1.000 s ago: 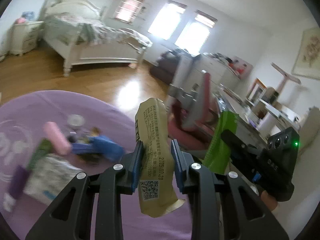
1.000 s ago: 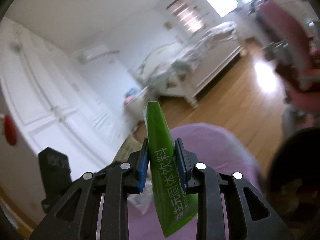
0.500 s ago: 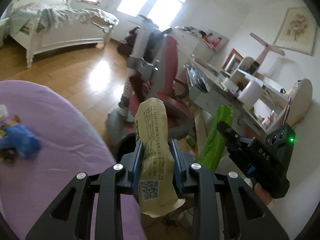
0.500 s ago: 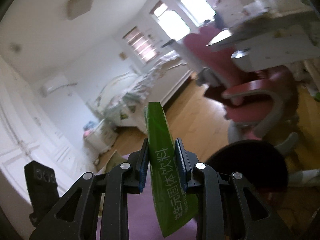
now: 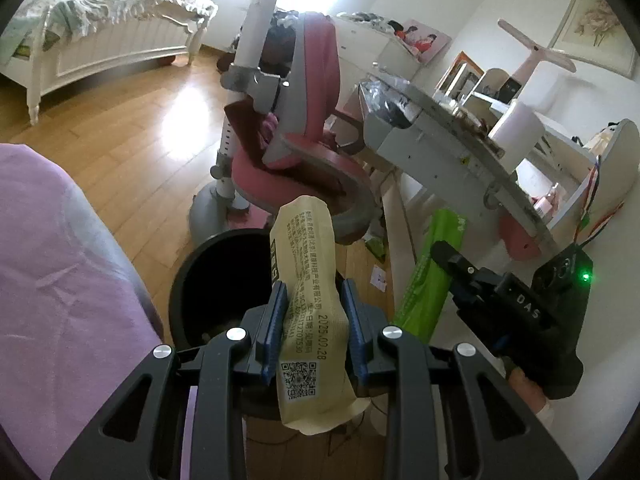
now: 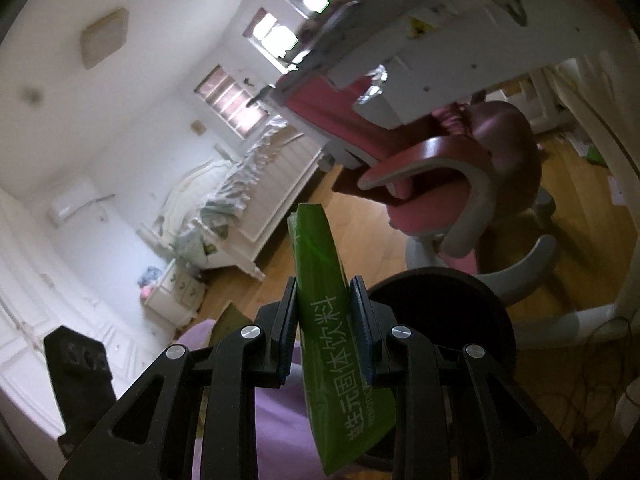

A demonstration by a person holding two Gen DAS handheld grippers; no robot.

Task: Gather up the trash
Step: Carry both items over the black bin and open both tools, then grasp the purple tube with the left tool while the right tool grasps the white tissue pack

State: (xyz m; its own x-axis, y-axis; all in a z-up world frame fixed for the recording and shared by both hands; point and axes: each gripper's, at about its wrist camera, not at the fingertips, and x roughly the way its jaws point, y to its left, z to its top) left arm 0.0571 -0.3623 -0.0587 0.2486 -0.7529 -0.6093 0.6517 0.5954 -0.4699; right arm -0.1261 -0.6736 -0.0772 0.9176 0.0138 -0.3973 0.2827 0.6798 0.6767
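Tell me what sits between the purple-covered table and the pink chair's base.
In the left wrist view, the black trash bin stands on the wooden floor between the purple-covered table and the pink chair's grey base, right under the tan packet in the left claw.

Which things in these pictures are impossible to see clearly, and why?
- Black bin contents: left wrist view, interior too dark.
- Tan packet small print: left wrist view, too fine; left gripper covers its sides.
- Green packet lower edge: right wrist view, behind right gripper.
- Desk items: too small.
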